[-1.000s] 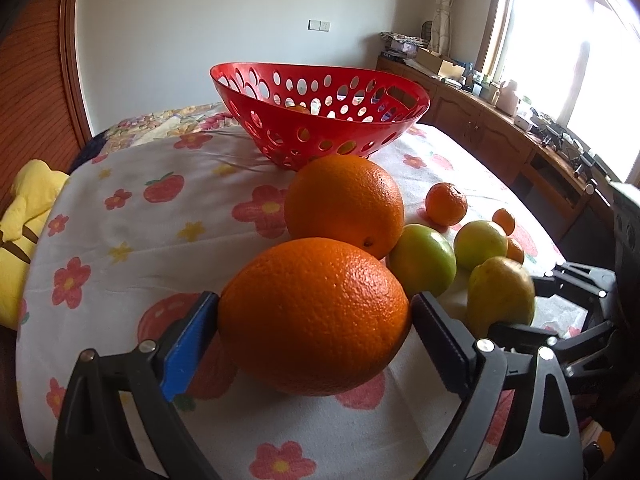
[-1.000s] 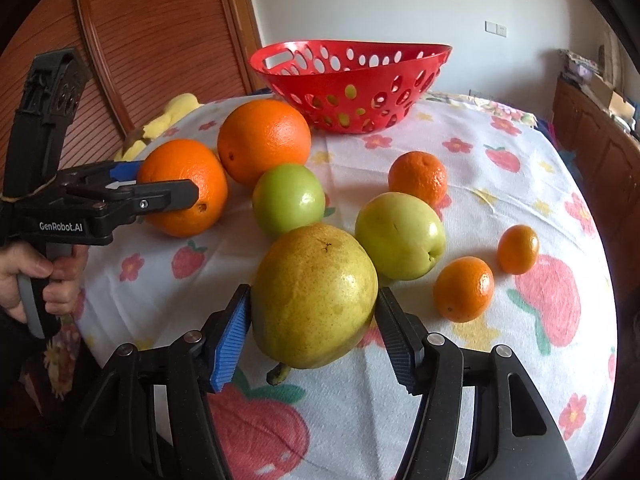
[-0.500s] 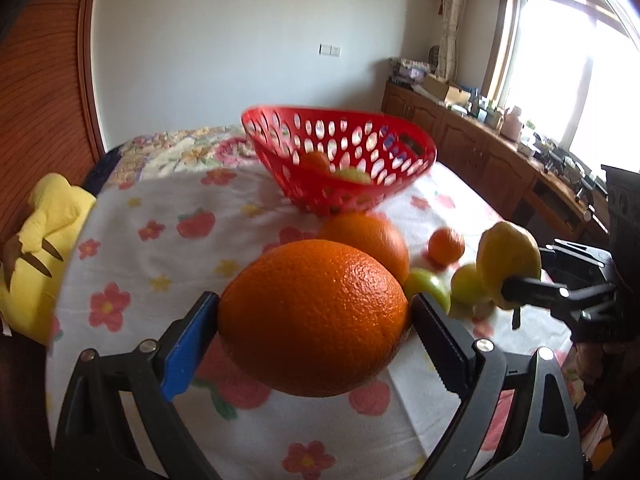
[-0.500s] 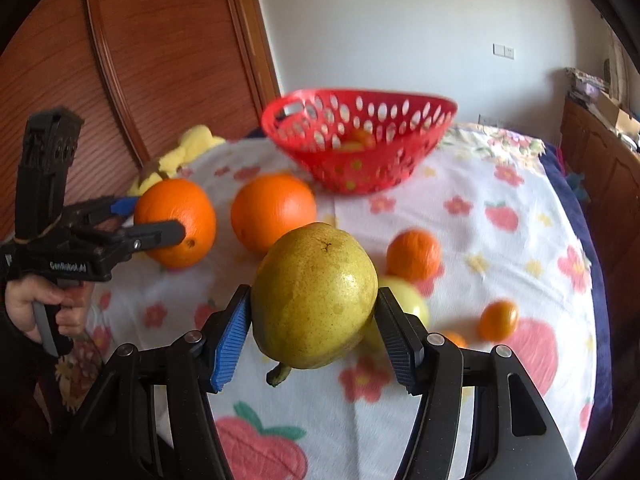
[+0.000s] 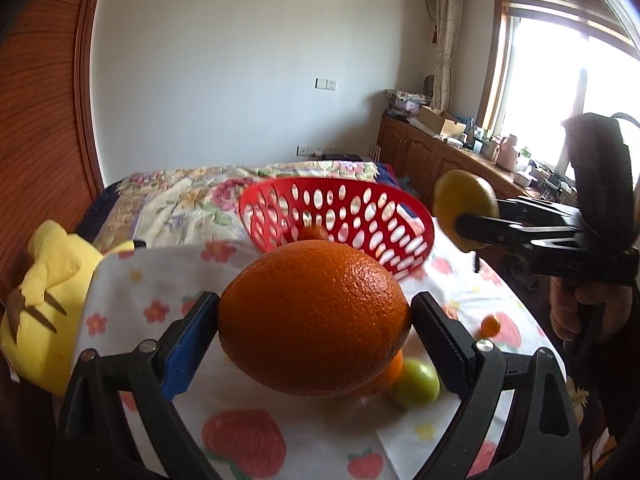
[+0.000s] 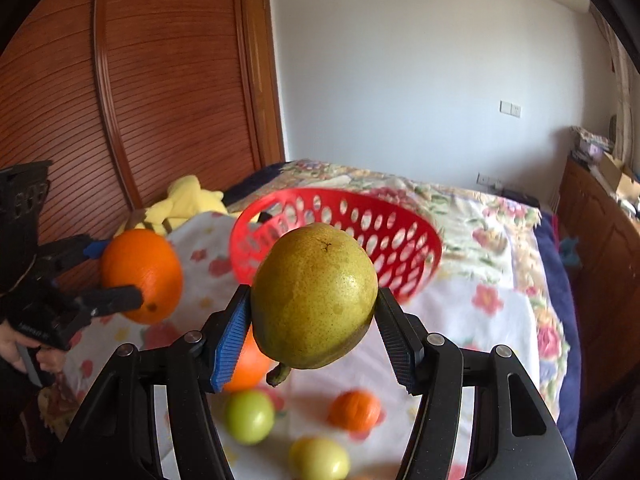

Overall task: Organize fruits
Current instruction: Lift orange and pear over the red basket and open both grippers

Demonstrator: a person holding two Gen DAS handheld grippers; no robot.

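While both fruits sat on the counter [image 5: 132, 280] a second ago, I now have both lifted clear of the cloth. Left hand-held gripper [image 5: 316, 316] is clenched on the big orange [image 5: 314, 316], pads tight on both sides. Right hand-held gripper [image 6: 314, 312] is clenched on the pear [image 6: 314, 296], stem end down.

Red basket [image 5: 340, 216] was close ahead and seen from the side before; I now look down into it from above, and it sits beyond both held fruits. From the left wrist view the orange covers the near rim of the basket; a small orange fruit [image 5: 313, 233] shows inside, behind the held one. The pear hangs right of the basket, about level with its rim; in the right wrist view it covers the near rim.

Left on the cloth, nearer me than the basket: second orange [image 6: 248, 364] half hidden under the pear, green fruit [image 6: 249, 416], mandarin [image 6: 354, 410], yellow-green fruit [image 6: 318, 458], all blurred. Small kumquat [image 5: 490, 325] is right of the basket.

Yellow plush toy [image 5: 48, 292] lies left of the basket, off the cloth edge. Bed quilt [image 6: 480, 216] is behind the basket.
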